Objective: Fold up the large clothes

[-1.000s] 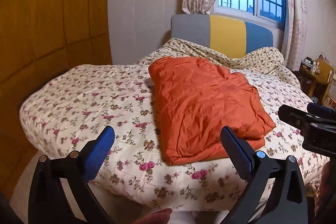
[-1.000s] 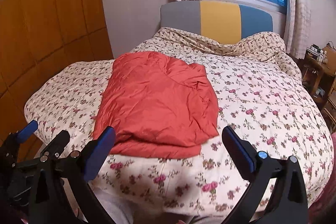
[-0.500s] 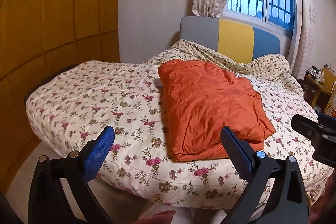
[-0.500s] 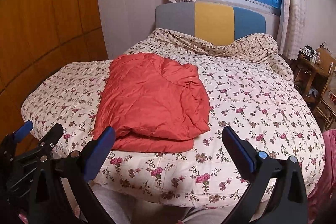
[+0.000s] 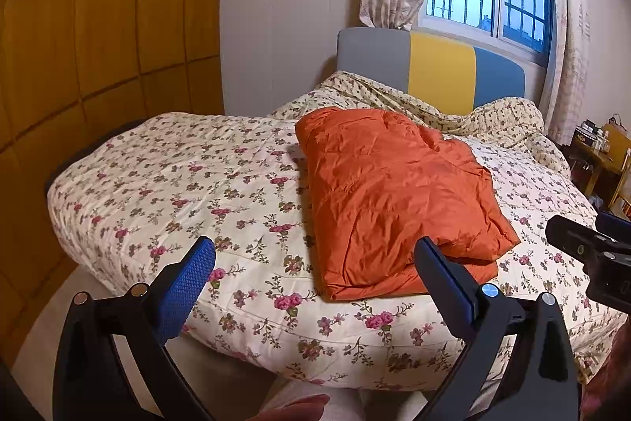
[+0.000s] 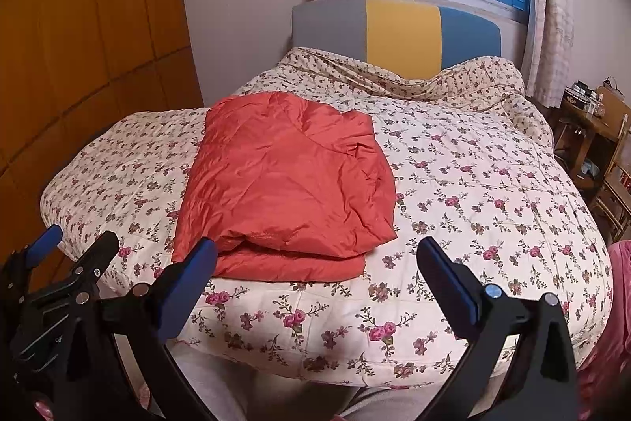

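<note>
Orange quilted jacket lies folded into a compact, roughly rectangular bundle on the floral bedspread, toward the foot half of the bed. In the left wrist view it sits at about 1 o'clock from the left claw; in the right wrist view it sits at about 11 o'clock from the right claw.

Layers: at least two stacked thicknesses show along the near edge, the lower one sticking out slightly past the upper. Upper layer is puffy and creased; its right-hand corner flares out a little. No sleeve or hood hangs loose as far as either view shows.

Claws: both spread wide, blue pads well apart, nothing between them. Neither touches the jacket or the bedspread; both hang off the foot edge of the bed, apart from the bundle.

Judgement on progress: folding looks essentially done. The garment is reduced to a tidy block and both claws are empty. What might remain, if anything: squaring the flared corner and aligning the protruding lower layer. No second large garment is visible on the bed; a pink fabric shows at 3 o'clock in the right wrist view, identity unclear.
</note>
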Available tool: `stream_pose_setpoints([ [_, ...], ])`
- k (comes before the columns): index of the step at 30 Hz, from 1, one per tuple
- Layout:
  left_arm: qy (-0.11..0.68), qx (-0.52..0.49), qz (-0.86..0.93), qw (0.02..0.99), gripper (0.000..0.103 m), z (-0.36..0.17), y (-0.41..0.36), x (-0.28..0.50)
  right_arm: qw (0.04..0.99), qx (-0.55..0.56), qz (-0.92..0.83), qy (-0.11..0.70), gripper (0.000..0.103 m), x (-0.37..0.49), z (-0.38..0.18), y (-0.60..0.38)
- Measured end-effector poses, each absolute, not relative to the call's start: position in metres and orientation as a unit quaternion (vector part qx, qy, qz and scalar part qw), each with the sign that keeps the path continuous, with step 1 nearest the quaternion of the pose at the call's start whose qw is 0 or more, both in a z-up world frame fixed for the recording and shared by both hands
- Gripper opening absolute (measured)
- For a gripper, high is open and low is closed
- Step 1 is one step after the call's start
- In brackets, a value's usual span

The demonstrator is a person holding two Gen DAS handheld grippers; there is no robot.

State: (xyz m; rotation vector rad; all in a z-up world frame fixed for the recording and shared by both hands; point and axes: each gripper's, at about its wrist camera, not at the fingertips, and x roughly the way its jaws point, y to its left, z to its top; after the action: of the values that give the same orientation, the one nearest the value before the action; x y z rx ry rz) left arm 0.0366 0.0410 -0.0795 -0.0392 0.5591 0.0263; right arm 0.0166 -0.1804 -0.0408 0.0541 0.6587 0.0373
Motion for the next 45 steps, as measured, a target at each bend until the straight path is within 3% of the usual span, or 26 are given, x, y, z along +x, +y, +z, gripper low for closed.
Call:
stream_pose_setpoints([
  [45,0.282,-0.012,-0.02,0.959,0.1,-0.0889,0.0322,0.0342,0.941,0.035,0.026,0.336,0.101,0.0208,-0.0487,-0.1868],
])
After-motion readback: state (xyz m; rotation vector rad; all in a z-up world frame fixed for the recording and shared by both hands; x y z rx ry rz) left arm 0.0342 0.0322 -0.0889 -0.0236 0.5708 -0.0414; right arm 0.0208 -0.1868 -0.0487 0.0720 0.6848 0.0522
